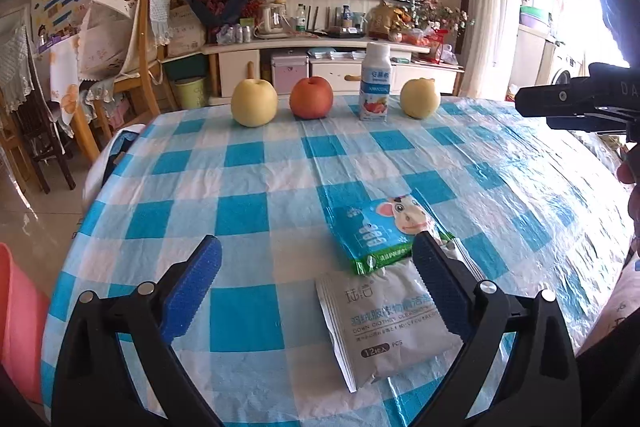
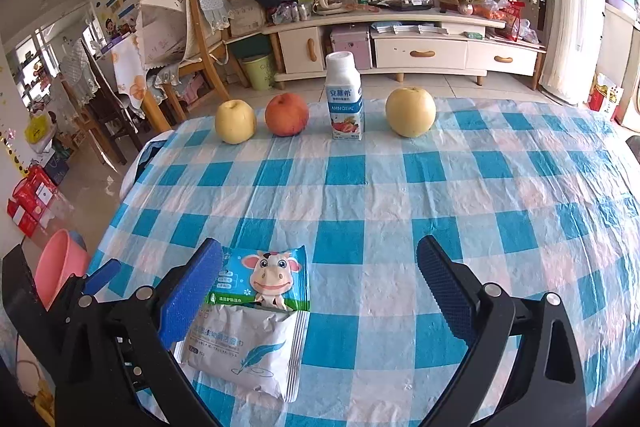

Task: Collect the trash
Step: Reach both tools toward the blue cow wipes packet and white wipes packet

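**Two wrappers wait at the near edge, both tongs spread**

All places here are given from the white wipes packet, the flat sachet lying near the front of the checked worktop.

Far left of it, below the worktop's edge, stands a pink bucket, probably where the trash is meant to go; only part of its rim shows. The left tongs hover over the packet, spread wide and holding nothing, one blue pad well to its left and the other above its right edge. That suggests a grasp is being lined up.

Touching the packet's far end, and partly overlapping it, lies the blue cow-print wrapper. Which one sits on top differs between views, so I cannot tell.

Well beyond the packet a row stands along the far edge: a yellow apple, a red apple, a yogurt bottle and another yellow apple. Upright and neatly spaced, they look like things to keep.

The right tongs are also spread and empty, with the packet by their left pad.
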Demonstrator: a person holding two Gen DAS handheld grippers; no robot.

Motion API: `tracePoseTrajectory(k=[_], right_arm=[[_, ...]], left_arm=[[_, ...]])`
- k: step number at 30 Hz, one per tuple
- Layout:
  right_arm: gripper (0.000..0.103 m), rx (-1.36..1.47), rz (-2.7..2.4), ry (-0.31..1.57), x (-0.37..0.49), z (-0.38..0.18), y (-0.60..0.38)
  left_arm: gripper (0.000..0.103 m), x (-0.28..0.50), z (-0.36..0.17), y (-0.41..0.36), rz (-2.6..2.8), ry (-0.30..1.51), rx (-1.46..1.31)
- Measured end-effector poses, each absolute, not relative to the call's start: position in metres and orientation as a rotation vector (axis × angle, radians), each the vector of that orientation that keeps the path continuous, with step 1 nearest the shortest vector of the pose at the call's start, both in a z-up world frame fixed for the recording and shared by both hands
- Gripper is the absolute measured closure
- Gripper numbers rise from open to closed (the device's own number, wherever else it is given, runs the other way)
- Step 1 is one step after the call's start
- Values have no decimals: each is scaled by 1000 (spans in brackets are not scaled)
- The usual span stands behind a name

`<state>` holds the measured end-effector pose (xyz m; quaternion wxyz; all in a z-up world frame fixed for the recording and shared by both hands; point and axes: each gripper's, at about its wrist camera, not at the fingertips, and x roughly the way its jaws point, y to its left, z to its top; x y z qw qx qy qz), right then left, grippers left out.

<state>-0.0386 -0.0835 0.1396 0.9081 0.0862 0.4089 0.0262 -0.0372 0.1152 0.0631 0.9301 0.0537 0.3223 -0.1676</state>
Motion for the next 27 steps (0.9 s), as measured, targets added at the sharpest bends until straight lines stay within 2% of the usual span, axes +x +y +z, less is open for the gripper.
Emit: tracePoseTrajectory(k=[11, 18, 27], right_arm=[[6, 190, 159, 998, -23, 103, -64], [6, 212, 152, 1045, -17, 94, -69], [6, 191, 152, 1036, -13, 98, -64]], left_arm=[[7, -35, 40, 99, -545, 823, 115], [7, -48, 15, 79, -674, 952, 226], [7, -46, 14, 70, -803, 1022, 17]])
